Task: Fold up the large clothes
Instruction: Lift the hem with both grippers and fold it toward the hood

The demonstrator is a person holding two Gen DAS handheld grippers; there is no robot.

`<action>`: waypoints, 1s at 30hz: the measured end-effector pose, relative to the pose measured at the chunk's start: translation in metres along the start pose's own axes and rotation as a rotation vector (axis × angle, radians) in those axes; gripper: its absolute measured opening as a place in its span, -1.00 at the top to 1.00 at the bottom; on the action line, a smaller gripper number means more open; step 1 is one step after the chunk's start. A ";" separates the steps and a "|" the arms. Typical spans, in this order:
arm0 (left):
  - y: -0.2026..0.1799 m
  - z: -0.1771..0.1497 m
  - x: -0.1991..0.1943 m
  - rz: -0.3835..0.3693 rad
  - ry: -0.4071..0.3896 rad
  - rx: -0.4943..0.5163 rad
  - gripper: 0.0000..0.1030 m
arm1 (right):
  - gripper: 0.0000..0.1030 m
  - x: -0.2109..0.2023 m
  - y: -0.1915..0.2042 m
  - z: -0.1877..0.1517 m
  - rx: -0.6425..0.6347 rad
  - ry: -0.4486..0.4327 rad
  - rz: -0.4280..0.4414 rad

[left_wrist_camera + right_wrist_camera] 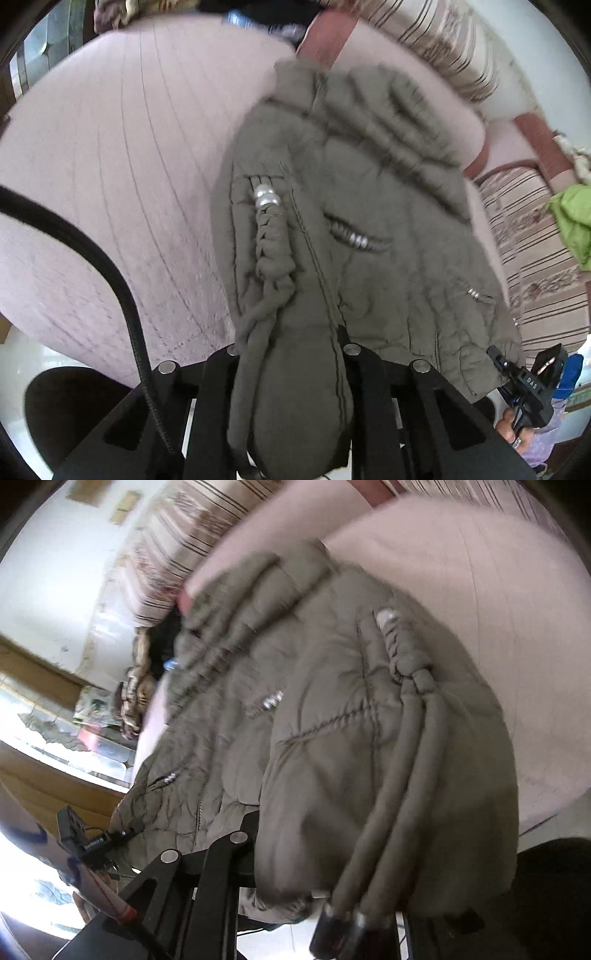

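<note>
An olive-green padded jacket [369,221] lies on a pink quilted cover [110,166], its near edge lifted off it. My left gripper [291,354] is shut on a thick bunch of that edge, beside a braided drawstring [271,236] with silver beads. In the right wrist view the same jacket [314,720] drapes over my right gripper [314,849], which is shut on its hem; one finger is hidden under the fabric. Two cords [399,775] hang down past it. Each view shows the other gripper at the jacket's far corner: the right gripper [524,380] and the left gripper [92,842].
A striped cushion [517,229] borders the pink cover [480,572] on the right, with a bright green cloth [572,218] on it. A black cable [110,277] arcs at the left. Dark clothes are piled at the far end [258,14]. A wooden ledge [55,775] runs at the left.
</note>
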State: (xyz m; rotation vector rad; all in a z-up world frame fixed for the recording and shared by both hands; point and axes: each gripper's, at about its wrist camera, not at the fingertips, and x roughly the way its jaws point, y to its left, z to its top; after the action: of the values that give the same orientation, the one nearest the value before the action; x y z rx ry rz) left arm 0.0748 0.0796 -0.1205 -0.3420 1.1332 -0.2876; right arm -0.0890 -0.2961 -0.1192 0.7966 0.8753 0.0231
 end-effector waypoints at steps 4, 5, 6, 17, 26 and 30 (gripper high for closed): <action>-0.002 -0.007 -0.029 -0.007 -0.027 0.018 0.66 | 0.64 -0.031 0.018 -0.006 -0.065 -0.027 0.014; -0.002 -0.010 -0.033 0.000 -0.029 0.030 0.66 | 0.64 -0.036 0.020 -0.008 -0.080 -0.025 0.010; -0.003 -0.016 -0.037 0.007 -0.030 0.046 0.66 | 0.64 -0.042 0.025 -0.013 -0.107 -0.022 0.002; 0.005 -0.015 -0.018 0.043 -0.016 0.030 0.65 | 0.64 -0.028 0.056 -0.003 -0.229 0.001 -0.038; -0.044 0.076 -0.048 0.037 -0.200 0.052 0.65 | 0.64 -0.007 0.106 0.096 -0.287 -0.113 -0.050; -0.067 0.133 -0.040 0.062 -0.225 0.074 0.64 | 0.64 0.012 0.117 0.145 -0.262 -0.144 -0.067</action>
State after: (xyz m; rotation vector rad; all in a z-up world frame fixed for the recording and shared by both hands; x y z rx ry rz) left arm 0.1774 0.0500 -0.0088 -0.2661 0.9077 -0.2295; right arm 0.0533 -0.2967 0.0016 0.5172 0.7438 0.0210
